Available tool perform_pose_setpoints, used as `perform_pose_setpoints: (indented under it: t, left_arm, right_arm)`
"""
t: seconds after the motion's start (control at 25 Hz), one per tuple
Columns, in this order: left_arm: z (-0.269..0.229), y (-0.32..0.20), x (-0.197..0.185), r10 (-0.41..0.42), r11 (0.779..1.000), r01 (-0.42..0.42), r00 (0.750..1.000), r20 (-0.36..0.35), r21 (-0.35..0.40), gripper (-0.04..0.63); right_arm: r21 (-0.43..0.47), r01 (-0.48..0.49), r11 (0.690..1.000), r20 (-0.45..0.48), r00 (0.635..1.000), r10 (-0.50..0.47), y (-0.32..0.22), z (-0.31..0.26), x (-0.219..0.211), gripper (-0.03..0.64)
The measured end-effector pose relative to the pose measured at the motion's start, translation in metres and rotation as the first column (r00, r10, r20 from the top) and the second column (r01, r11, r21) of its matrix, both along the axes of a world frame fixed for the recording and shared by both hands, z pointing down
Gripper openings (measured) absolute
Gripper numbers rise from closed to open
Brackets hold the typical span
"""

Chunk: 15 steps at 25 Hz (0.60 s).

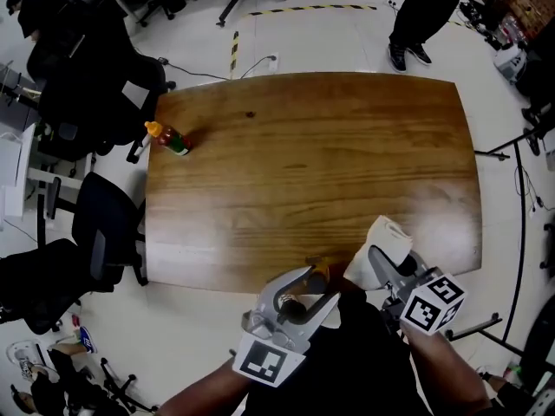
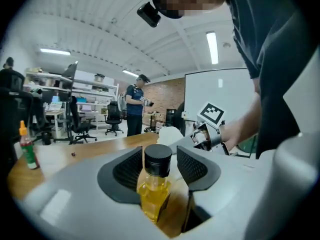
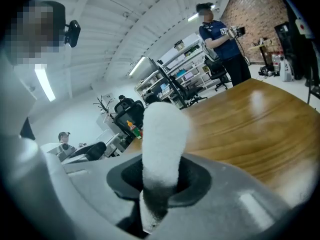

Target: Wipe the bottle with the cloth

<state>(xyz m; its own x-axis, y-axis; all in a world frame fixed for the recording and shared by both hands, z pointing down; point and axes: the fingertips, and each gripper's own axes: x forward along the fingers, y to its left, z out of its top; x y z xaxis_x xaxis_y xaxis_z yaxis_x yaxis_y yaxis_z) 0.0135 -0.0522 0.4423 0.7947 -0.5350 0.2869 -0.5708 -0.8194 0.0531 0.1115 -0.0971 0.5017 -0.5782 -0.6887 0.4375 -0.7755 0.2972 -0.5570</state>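
A small clear bottle [image 2: 152, 191] of yellow liquid with a black cap stands between the jaws of my left gripper [image 2: 159, 166]. A thin gap shows on each side of the cap, so the pads do not press on it. In the head view this gripper [image 1: 303, 302] and the bottle [image 1: 317, 271] are at the table's near edge. The white cloth [image 3: 161, 134] sticks up from my right gripper [image 3: 162, 176], which is shut on it. The cloth [image 1: 381, 245] hangs just right of the bottle. Whether the bottle rests on the wood is hidden.
On the brown wooden table [image 1: 312, 163], a red sauce bottle [image 1: 169, 139] with an orange cap lies at the far left corner. Black office chairs [image 1: 95, 85] crowd the left side. A person [image 1: 425, 11] stands beyond the far edge.
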Motion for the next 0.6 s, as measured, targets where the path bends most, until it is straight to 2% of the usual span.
perform_pose_setpoints:
  t: [0.12, 0.24, 0.32, 0.4, 0.44, 0.52, 0.56, 0.6]
  left_arm:
    - [-0.003, -0.010, 0.001, -0.095, 0.995, 0.095, 0.995, -0.011, 0.007, 0.212]
    - [-0.005, -0.013, -0.002, -0.093, 0.995, 0.093, 0.996, 0.004, 0.036, 0.184]
    - [-0.005, -0.011, -0.001, -0.017, 0.998, 0.016, 1.000, 0.011, 0.053, 0.181]
    - [-0.003, -0.003, 0.000, 0.128, 0.990, -0.129, 0.992, 0.017, 0.056, 0.179]
    - [-0.002, 0.004, 0.001, 0.220, 0.974, -0.221, 0.975, 0.024, 0.051, 0.179]
    - [0.001, 0.017, -0.002, 0.385, 0.922, -0.386, 0.922, 0.038, 0.017, 0.179]
    - [0.002, 0.020, -0.004, 0.429, 0.903, -0.429, 0.902, 0.043, -0.004, 0.179]
    - [0.004, 0.019, -0.007, 0.441, 0.897, -0.441, 0.896, 0.051, -0.020, 0.179]
  right_arm:
    - [0.010, 0.047, 0.999, 0.001, 0.999, -0.047, -0.007, -0.003, -0.010, 0.075]
    - [0.025, 0.091, 0.996, 0.001, 0.996, -0.091, -0.009, -0.006, -0.021, 0.075]
    - [0.031, 0.097, 0.995, 0.007, 0.995, -0.097, -0.009, -0.007, -0.023, 0.075]
    - [0.033, 0.090, 0.995, 0.015, 0.996, -0.091, -0.008, -0.006, -0.024, 0.075]
    - [0.034, 0.087, 0.996, 0.019, 0.996, -0.088, -0.007, -0.006, -0.025, 0.075]
    - [0.036, 0.087, 0.996, 0.026, 0.996, -0.088, -0.004, -0.007, -0.026, 0.075]
    - [0.038, 0.085, 0.996, 0.030, 0.996, -0.087, -0.003, -0.008, -0.026, 0.075]
    - [0.040, 0.081, 0.996, 0.034, 0.996, -0.082, -0.002, -0.008, -0.025, 0.075]
